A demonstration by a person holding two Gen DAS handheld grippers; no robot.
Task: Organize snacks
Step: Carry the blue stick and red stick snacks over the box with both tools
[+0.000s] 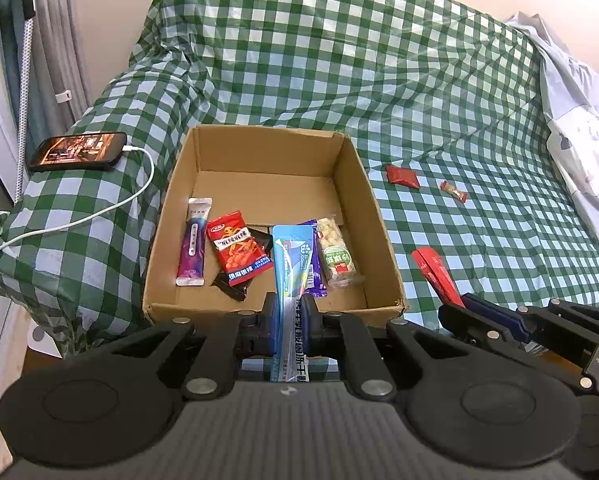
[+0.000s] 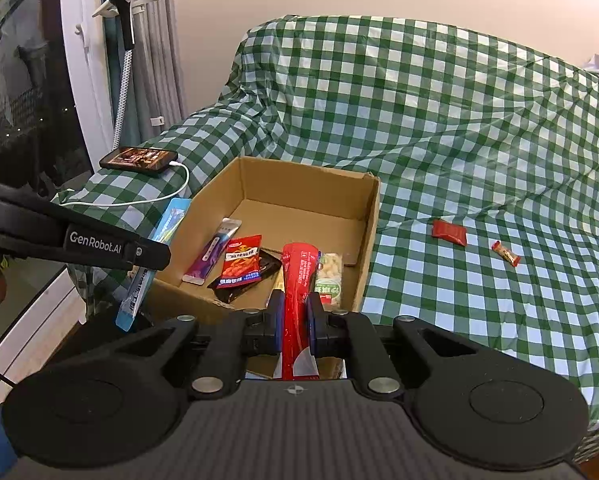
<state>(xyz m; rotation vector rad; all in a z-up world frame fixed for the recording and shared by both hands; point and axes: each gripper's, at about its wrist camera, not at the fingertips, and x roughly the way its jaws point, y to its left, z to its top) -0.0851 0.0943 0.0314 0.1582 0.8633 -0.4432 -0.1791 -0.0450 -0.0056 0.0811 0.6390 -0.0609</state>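
An open cardboard box (image 1: 259, 172) (image 2: 373, 216) sits on a green checked cloth and holds several snack packs: a purple stick (image 1: 194, 246), a red peanut bag (image 1: 239, 248), a nut bar (image 1: 335, 254). My left gripper (image 1: 290, 312) is shut on a long blue pouch (image 1: 291, 264) above the box's near edge; the pouch also shows in the right wrist view (image 2: 155, 256). My right gripper (image 2: 295, 316) is shut on a long red pouch (image 2: 297, 280), seen at the right of the left wrist view (image 1: 435, 276). A red packet (image 1: 402, 176) (image 2: 449, 233) and a small candy (image 1: 453, 192) (image 2: 505, 253) lie on the cloth right of the box.
A phone (image 1: 77, 152) (image 2: 139, 160) with a white charging cable (image 1: 99, 212) lies on the cloth left of the box. Curtains (image 2: 155, 60) and a garment steamer (image 2: 123, 12) stand at the far left. White bedding (image 1: 579, 120) is bunched at the right.
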